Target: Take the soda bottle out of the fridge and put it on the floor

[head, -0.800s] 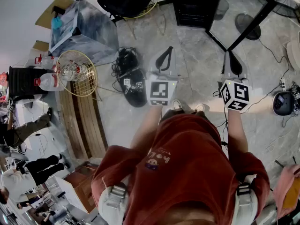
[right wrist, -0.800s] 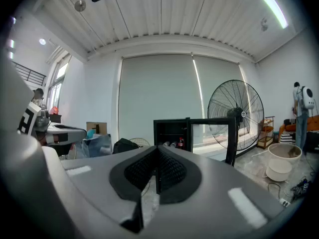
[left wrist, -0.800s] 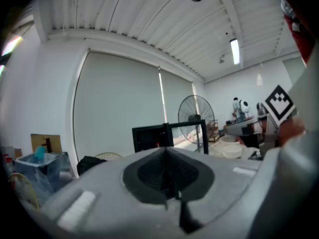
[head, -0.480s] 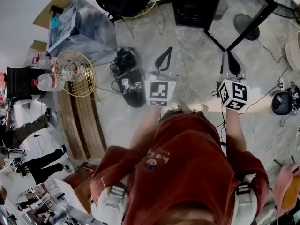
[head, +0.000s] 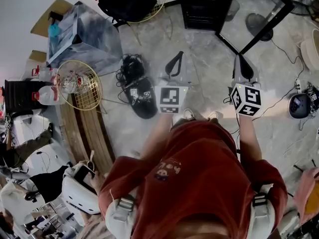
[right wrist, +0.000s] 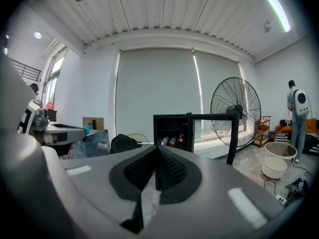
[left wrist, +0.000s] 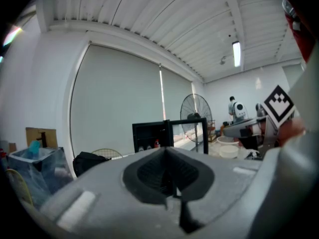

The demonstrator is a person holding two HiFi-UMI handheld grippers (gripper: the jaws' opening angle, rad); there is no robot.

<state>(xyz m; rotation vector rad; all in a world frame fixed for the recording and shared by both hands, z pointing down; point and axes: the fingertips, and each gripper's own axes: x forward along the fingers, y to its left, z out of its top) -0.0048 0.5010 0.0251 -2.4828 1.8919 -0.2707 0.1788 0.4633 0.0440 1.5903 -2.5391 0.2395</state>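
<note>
**Both tongs closed, the fridge in front of us**

We hold the left tongs [head: 177,57] and the right tongs [head: 241,59] almost level. Both are pressed together with nothing between them, probably because we only face the fridge [right wrist: 172,130] and do not reach yet. The soda bottle [right wrist: 180,139], dark with a red label, stands inside it, well apart from us. The fridge is a black box, and the floor [head: 209,54] is grey marbled stone.
</note>
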